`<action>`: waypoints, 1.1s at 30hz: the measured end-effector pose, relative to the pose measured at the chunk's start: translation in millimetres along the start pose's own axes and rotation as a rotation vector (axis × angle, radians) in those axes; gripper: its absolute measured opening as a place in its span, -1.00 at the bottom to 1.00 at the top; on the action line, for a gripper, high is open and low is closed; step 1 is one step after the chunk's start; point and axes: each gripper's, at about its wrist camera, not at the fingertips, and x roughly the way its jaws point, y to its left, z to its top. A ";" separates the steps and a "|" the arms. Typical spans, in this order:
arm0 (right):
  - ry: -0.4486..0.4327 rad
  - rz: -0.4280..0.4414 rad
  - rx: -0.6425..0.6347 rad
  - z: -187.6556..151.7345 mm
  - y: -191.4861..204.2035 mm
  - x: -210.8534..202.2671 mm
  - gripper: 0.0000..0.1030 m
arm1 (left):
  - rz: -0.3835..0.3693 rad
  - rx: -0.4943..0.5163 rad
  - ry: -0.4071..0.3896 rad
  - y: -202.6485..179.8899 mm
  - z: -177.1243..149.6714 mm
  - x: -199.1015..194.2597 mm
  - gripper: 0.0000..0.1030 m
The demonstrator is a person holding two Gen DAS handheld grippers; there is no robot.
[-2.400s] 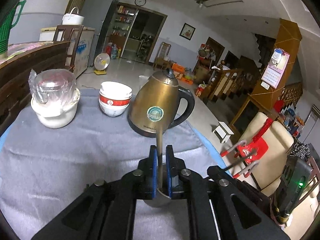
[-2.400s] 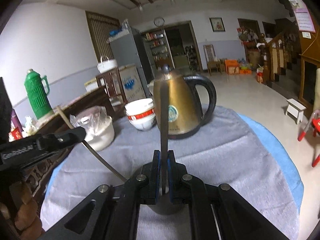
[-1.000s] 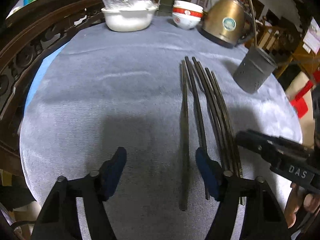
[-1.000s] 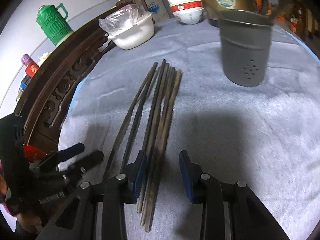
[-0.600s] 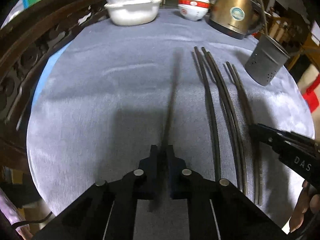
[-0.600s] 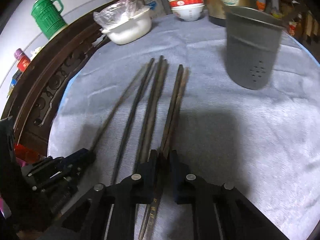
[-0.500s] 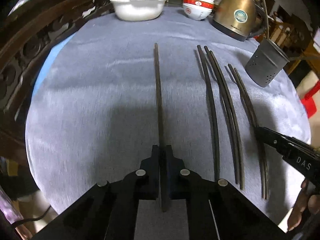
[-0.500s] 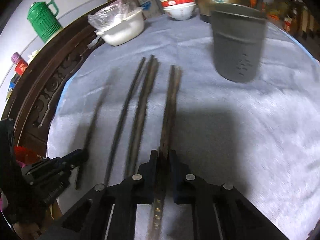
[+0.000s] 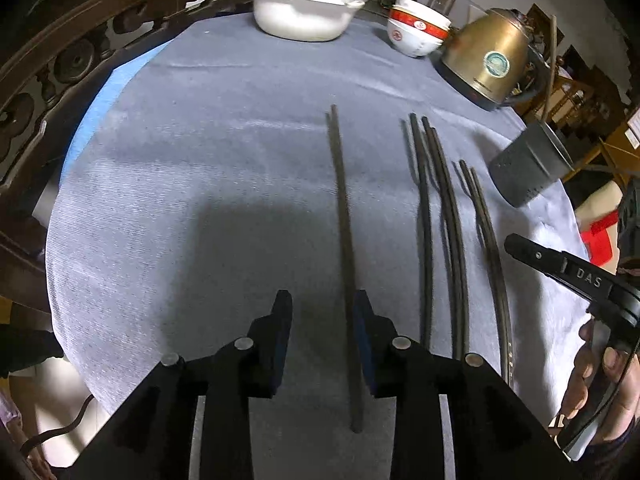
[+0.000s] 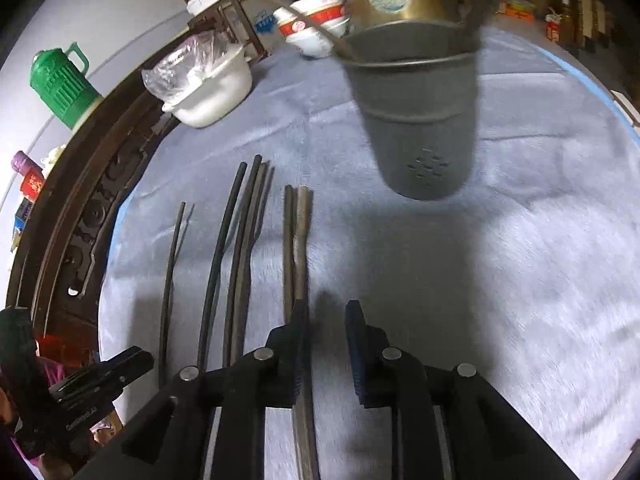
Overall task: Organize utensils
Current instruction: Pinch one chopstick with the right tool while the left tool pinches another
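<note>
1. Grey cloth is spread over the round table, and a carved dark wooden chair back is seen along its far-left edge.
2. At the far side, a white bowl covered with plastic wrap, stacked red-and-white bowls and a brass-coloured kettle are set; a grey perforated utensil holder stands nearer, with one chopstick leaning in it.
3. The left gripper is seen with its jaws opening; a single chopstick lies on the cloth between the blue pads, just beside the right-hand pad, and no grip on it is made.
4. The right gripper is likewise opening; a pair of chopsticks lies along its left pad and passes beneath it, unpinched.
5. Half a second earlier both grippers were closed tightly, the left on the single chopstick and the right on the pair; both have since been released, and the sticks are left where they were dragged, apart from the bundle.
6. Three more chopsticks lie between the single one and the pair.
7. All the chopsticks are laid flat and roughly parallel, their long axes running from the near table edge toward the bowls and kettle.
8. The pair lies closest to the holder, without touching it.
</note>
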 end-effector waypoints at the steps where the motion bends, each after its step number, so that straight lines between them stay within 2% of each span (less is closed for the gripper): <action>1: 0.004 -0.010 -0.014 1.3 4.2 3.9 -0.57 | 0.005 -0.001 -0.001 1.9 0.0 -0.6 -0.39; 5: 0.020 -0.088 -0.039 4.7 10.0 16.2 -0.57 | 0.009 -0.003 0.007 3.8 2.9 5.3 -0.39; 12: 0.031 -0.070 -0.042 1.9 2.1 11.5 -0.57 | -0.001 0.009 0.022 2.8 13.2 10.3 -0.39; 17: 0.057 -0.097 -0.087 10.4 11.5 20.6 -0.58 | 0.034 0.067 0.048 -12.1 30.0 17.6 -0.39; 19: 0.075 -0.103 -0.095 12.3 12.2 22.3 -0.79 | 0.042 0.081 0.074 -16.0 35.8 24.2 -0.39; 20: 0.085 -0.104 -0.099 12.3 11.2 22.6 -0.83 | 0.044 0.082 0.094 -16.2 37.0 27.7 -0.46; 22: 0.104 -0.097 -0.106 9.4 6.8 19.1 -0.85 | 0.053 0.087 0.102 -15.0 37.1 29.4 -0.89; 31: 0.155 -0.081 -0.153 -14.6 0.3 4.0 -0.85 | -0.037 0.028 0.173 6.7 8.8 11.6 -0.89; 33: 0.160 -0.068 -0.146 -14.3 -1.4 3.0 -0.83 | -0.054 0.009 0.186 9.5 8.9 10.8 -0.83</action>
